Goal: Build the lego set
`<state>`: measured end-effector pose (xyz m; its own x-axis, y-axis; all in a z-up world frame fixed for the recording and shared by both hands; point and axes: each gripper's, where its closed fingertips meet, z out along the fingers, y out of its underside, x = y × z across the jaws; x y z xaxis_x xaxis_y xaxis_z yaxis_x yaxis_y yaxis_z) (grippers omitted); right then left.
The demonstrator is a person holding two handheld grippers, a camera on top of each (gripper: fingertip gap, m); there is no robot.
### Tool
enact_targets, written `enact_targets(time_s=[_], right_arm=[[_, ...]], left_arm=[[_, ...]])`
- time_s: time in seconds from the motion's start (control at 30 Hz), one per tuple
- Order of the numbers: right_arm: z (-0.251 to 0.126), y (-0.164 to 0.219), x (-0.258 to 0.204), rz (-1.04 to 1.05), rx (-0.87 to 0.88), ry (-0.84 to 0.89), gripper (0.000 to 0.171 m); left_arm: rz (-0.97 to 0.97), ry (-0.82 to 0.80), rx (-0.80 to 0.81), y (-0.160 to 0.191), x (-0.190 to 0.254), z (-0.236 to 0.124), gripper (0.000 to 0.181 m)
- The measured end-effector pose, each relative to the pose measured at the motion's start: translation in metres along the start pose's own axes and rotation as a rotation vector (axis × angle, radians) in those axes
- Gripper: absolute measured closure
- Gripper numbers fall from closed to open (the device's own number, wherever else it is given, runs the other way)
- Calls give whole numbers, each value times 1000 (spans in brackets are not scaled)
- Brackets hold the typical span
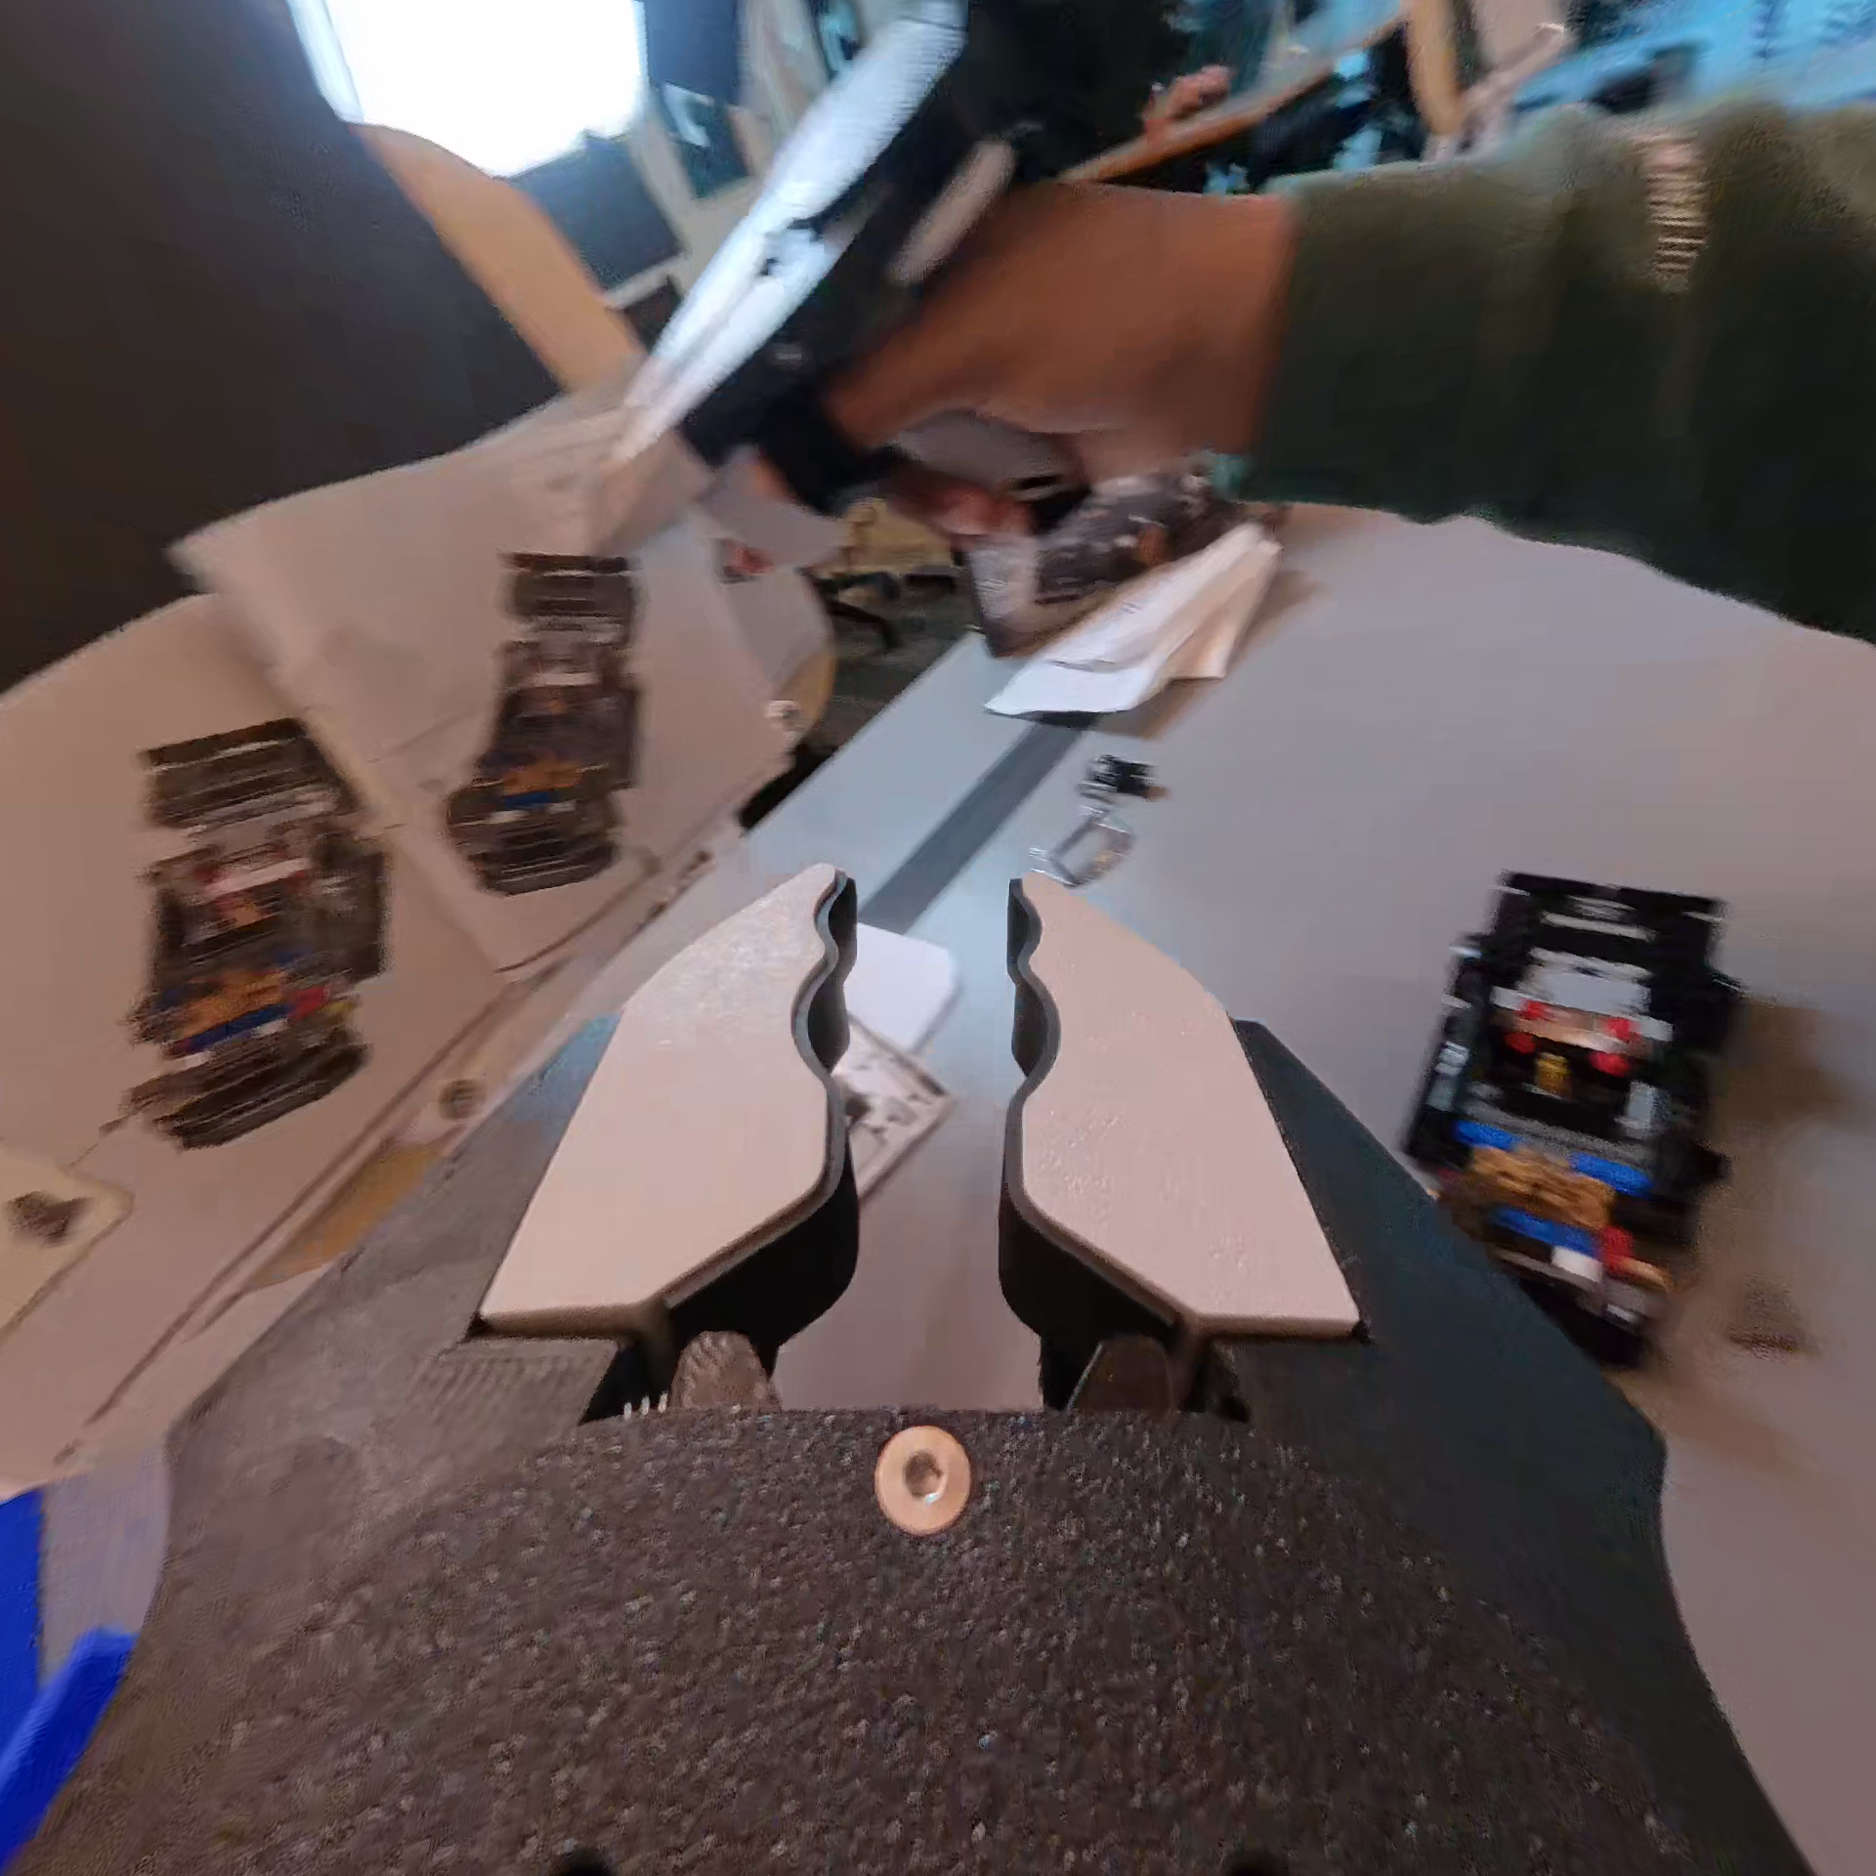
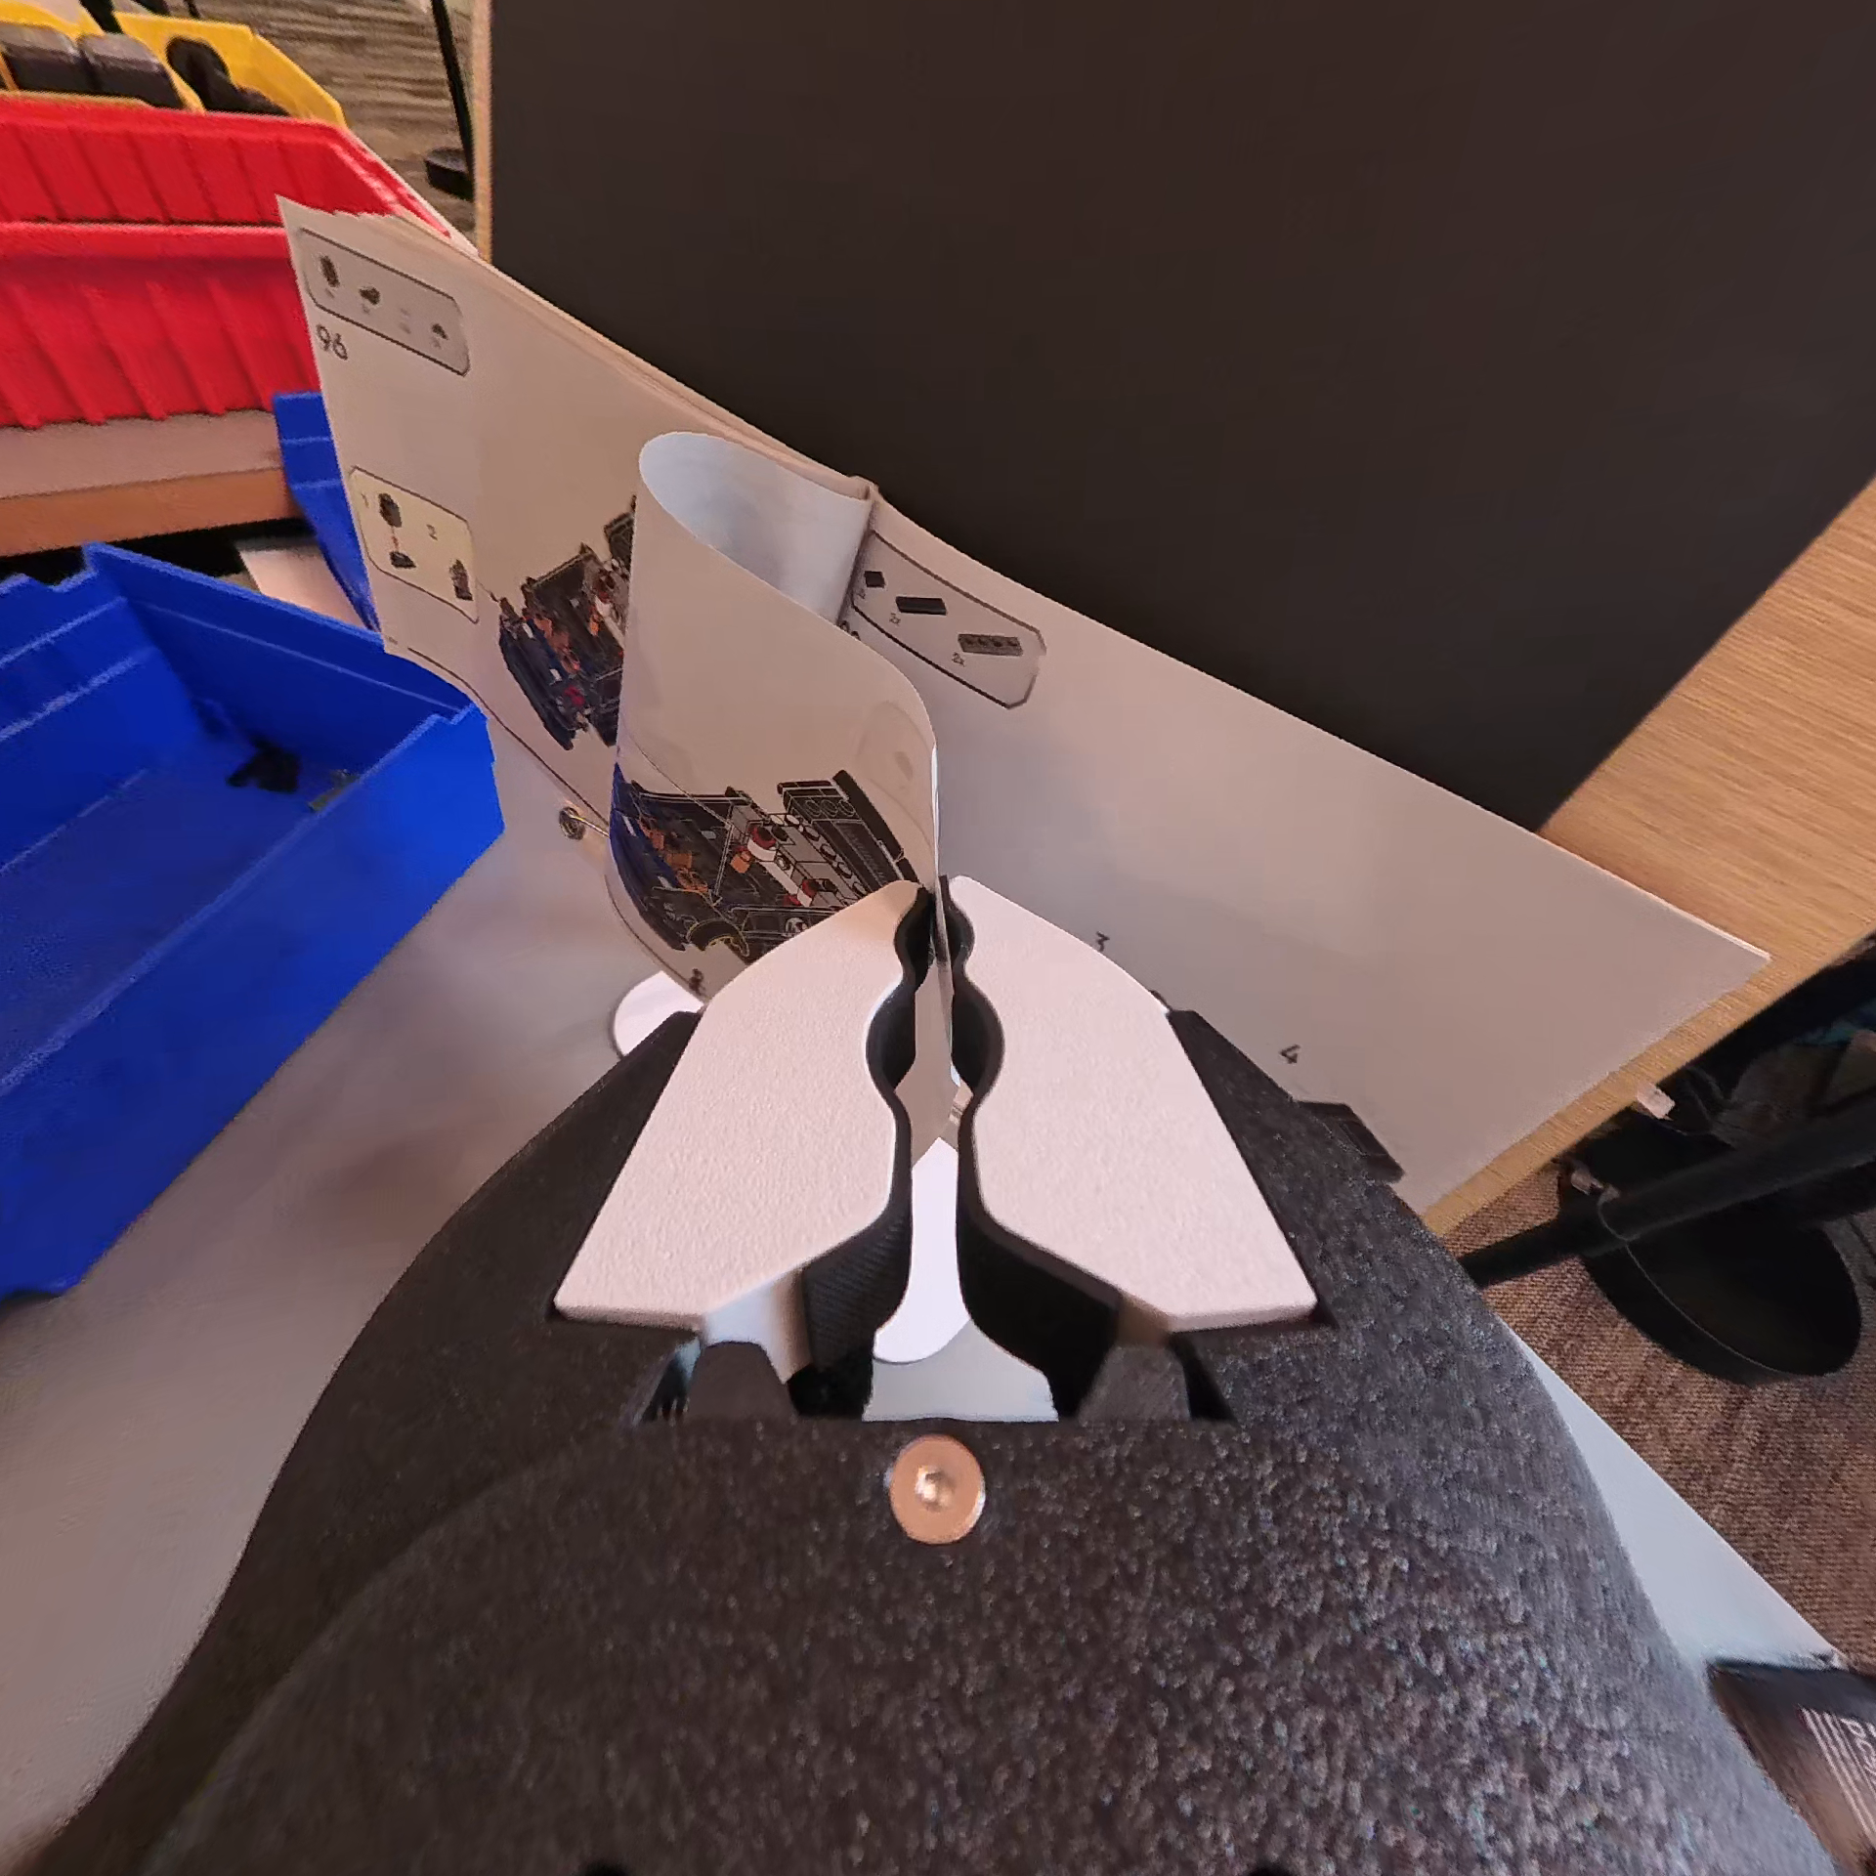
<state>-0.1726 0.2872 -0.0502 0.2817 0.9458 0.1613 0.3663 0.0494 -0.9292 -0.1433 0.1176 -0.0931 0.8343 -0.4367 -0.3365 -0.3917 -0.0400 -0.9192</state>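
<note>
The open instruction booklet [image 2: 1218,812] stands propped against a dark panel. My right gripper [image 2: 942,903] is shut on the edge of one booklet page [image 2: 772,690], which curls up toward me. In the left wrist view the booklet [image 1: 335,772] is at the left, and the right gripper [image 1: 650,406] with the person's hand [image 1: 1066,315] is above it, pinching the page. My left gripper [image 1: 924,914] is open and empty above the grey table [image 1: 1421,711]. The partly built black and blue Lego car [image 1: 1563,1096] sits on the table to its right.
Blue bin [image 2: 203,812] with a small dark piece, and red bins [image 2: 132,294] stand left of the booklet. A small clear and black Lego part [image 1: 1096,822] lies ahead of the left gripper. Folded papers and a dark bag [image 1: 1127,609] lie farther back. A chair base [image 2: 1705,1218] is at the right.
</note>
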Motion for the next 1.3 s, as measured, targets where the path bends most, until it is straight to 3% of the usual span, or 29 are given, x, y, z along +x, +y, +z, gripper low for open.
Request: enact_targets(time_s=[0.2,0.37,0.6,0.9,1.3], right_arm=[[5,-2,-11,-9,3,-24,170],[8,-4,-18,-16,13,-40,170],[3,-2,2,-46,-4,59,171],[-3,4,19,44,3,43,171],[14,-6,-21,20,31,-62,170]], left_arm=[[-19,262,-135,46,93,16,149],[-75,325,-190,82,120,27,147],[-108,311,-181,95,121,27,147],[-119,305,-167,96,118,27,148],[-133,296,-152,98,112,26,148]])
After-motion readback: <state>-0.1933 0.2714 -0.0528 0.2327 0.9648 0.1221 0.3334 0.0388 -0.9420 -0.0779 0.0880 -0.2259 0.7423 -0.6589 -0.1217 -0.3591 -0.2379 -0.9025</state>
